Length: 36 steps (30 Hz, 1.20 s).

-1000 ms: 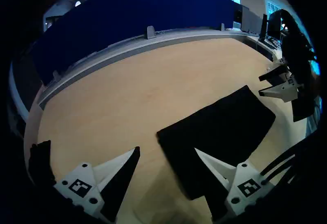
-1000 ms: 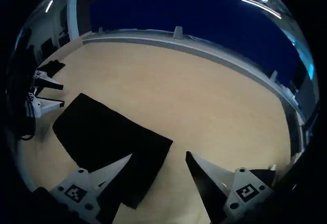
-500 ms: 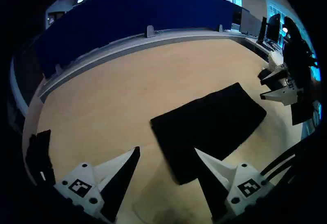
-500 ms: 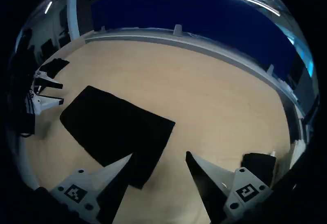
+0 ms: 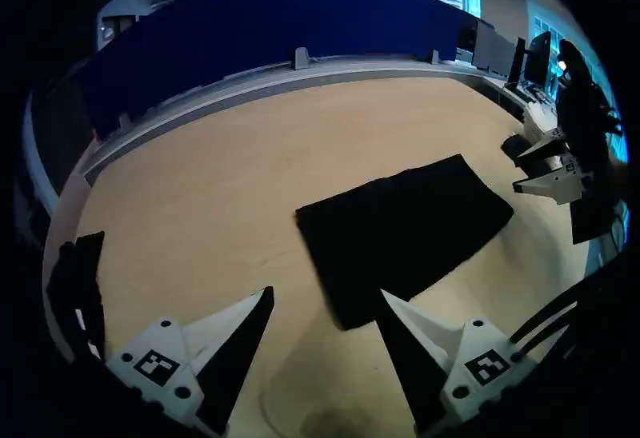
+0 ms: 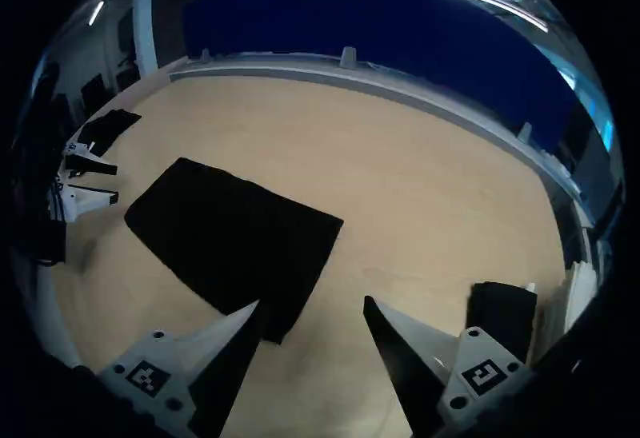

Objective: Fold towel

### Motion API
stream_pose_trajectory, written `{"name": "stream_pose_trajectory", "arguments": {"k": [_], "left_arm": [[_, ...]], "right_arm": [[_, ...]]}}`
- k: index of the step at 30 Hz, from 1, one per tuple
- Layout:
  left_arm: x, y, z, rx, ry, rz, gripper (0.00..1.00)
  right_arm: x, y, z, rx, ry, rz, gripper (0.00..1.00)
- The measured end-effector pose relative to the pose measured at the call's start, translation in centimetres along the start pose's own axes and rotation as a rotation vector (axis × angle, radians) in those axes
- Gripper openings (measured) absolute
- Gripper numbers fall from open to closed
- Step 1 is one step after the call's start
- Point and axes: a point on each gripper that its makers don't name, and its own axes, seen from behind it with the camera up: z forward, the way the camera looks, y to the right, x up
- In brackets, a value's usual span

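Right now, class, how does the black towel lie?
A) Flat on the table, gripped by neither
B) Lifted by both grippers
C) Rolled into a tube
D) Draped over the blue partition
A: the towel lies flat on the table, while the left gripper and right gripper hang open, holding nothing.

Wide bare stretches of the pale wooden tabletop (image 5: 240, 174) surround the flat black towel (image 5: 400, 234); the dark blue partition screen (image 5: 264, 30) walls its far edge.

Left claw (image 5: 325, 292), right claw (image 6: 312, 301): white wedges, black-faced, square markers (image 5: 156, 366)
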Motion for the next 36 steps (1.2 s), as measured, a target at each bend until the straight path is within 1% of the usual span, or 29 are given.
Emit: {"name": "stream_pose_trajectory", "arguments": {"k": [6,16,20,23,29,36], "left_arm": [[-1.1,-0.7,-1.5,0.031,0.003,-0.029,0.88],[-4.5,-2.1,-5.3,0.094,-0.004,-0.109,0.89],[-5.9,-2.4,-6.4,0.117,-0.007,-0.137,0.88],[-6.6,-2.7,-7.1,0.132,-0.008,-0.153,0.88],[-7.7,-3.2,-8.1,0.154,-0.010,-0.181,0.88],[-8.7,-3.2,-9.2,0.170,-0.011,-0.199,0.89]], "right_arm": [[-0.1,-0.8,0.1,0.029,-0.010,-0.042,0.91],[-0.6,-3.0,0.3,0.092,-0.031,-0.105,0.91],[-0.8,-3.6,0.4,0.114,-0.040,-0.135,0.91],[-0.9,-4.0,0.4,0.126,-0.049,-0.153,0.91],[-0.8,-4.4,0.5,0.141,-0.056,-0.176,0.91],[-2.0,-4.4,0.7,0.154,-0.084,-0.202,0.90]]}}
